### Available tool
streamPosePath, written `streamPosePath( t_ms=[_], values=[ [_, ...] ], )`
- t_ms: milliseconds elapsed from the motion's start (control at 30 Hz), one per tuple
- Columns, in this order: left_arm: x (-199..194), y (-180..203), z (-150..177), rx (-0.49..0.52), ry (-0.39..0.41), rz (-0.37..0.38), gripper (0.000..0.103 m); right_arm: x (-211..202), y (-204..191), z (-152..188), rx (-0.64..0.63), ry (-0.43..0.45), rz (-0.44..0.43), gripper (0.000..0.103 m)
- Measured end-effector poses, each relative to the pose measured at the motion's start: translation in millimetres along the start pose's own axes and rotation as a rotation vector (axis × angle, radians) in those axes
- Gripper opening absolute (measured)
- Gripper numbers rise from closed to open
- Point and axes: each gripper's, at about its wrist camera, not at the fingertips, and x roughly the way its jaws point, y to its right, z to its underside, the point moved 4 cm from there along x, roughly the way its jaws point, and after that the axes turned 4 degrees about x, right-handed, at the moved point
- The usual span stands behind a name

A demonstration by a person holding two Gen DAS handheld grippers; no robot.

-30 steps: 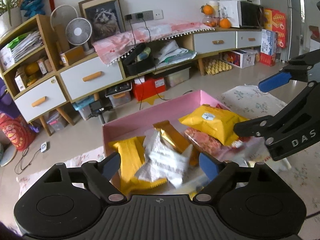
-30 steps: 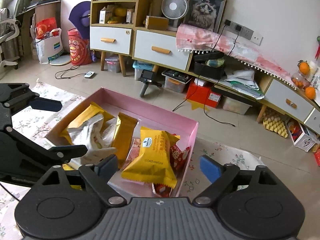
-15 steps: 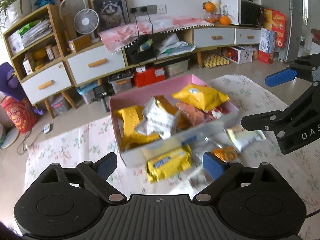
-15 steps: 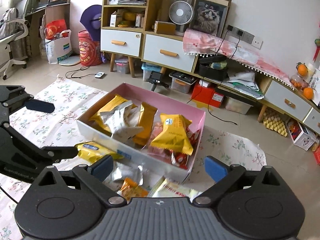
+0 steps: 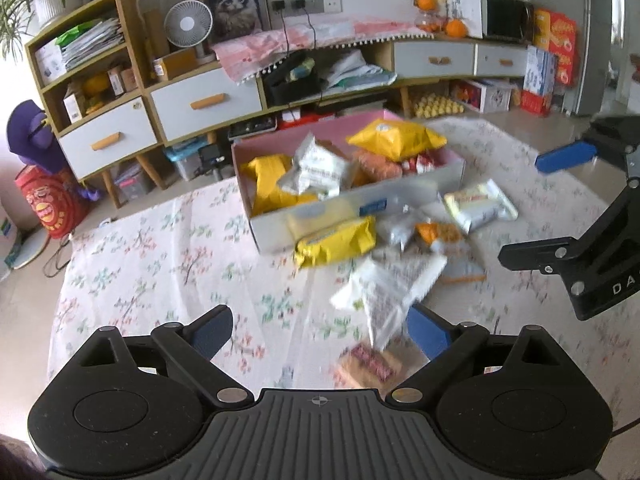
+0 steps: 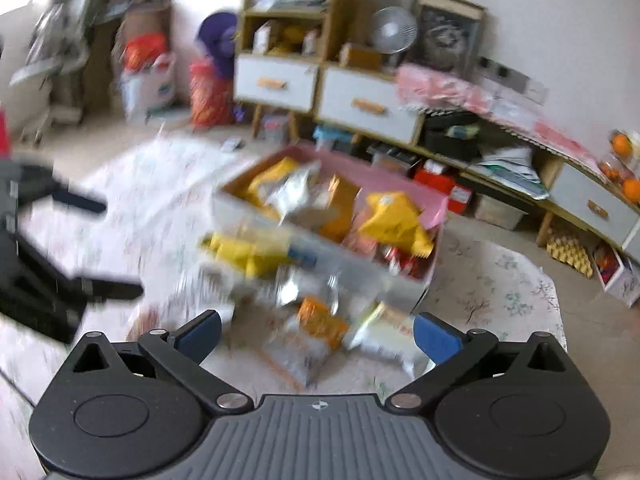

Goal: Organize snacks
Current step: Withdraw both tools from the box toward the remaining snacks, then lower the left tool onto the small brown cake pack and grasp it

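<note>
A pink-lined box (image 5: 454, 162) holding several snack packets stands on the flowered cloth (image 5: 160, 248); it also shows blurred in the right wrist view (image 6: 430, 276). Loose packets lie in front of it: a yellow one (image 5: 336, 240), a white one (image 5: 478, 204), an orange one (image 5: 438, 232), a white crumpled one (image 5: 384, 288) and a pink one (image 5: 370, 366). My left gripper (image 5: 320, 334) is open and empty above the cloth, near the white crumpled packet. My right gripper (image 6: 318, 336) is open and empty over the loose packets; it also shows in the left wrist view (image 5: 560, 208).
A long low cabinet (image 5: 200, 100) with drawers, shelves, a fan and a framed picture runs along the far wall. Boxes and a red bag (image 5: 48, 204) stand on the floor. The cloth's left half (image 5: 132, 264) is bare.
Both grippers have pulled back and up from the box. The loose packets on the cloth in front of it have come into view. Both stay open.
</note>
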Motion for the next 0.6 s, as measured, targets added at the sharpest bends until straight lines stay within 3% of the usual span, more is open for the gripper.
streamPosePath(
  t_ms=[233, 600],
  values=[
    [8, 14, 17, 0.028, -0.032, 0.001, 0.095, 0, -17, 18, -0.128, -0.012, 0.019, 0.087],
    [30, 23, 24, -0.023, -0.095, 0.045, 0.089, 6, -31, 24, -0.177, -0.041, -0.004, 0.087]
  ],
)
